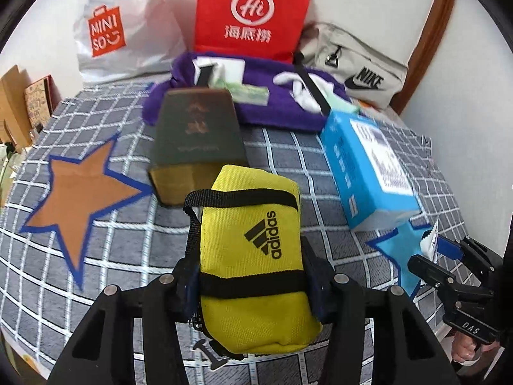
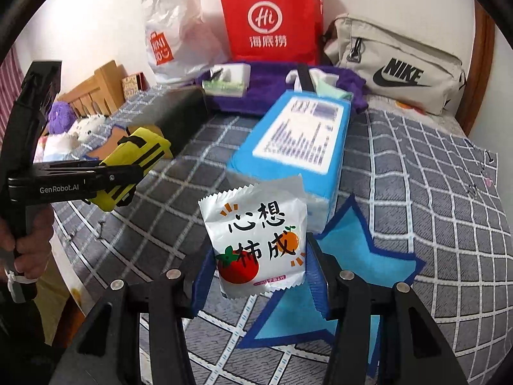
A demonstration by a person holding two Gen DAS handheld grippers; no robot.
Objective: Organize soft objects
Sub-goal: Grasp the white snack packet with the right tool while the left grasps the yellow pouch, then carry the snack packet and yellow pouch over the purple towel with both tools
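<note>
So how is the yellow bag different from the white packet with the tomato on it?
The yellow fabric Adidas pouch is thick and padded with black straps; the white crinkly snack packet is thin and flat with zigzag edges. The pouch shows a black logo, the packet a tomato, an orange and black writing. The left tongs grip the pouch, the right tongs the packet. Both are soft and held up above the checked blanket.

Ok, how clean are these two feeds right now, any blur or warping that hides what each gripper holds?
Left wrist view: the yellow Adidas pouch in the left gripper is sharp; the blue tissue box and dark box are blurred. Right wrist view: the white snack packet in the right gripper is crisp, tissue box label smeared. Both views bend the quilt grid at the edges.
</note>
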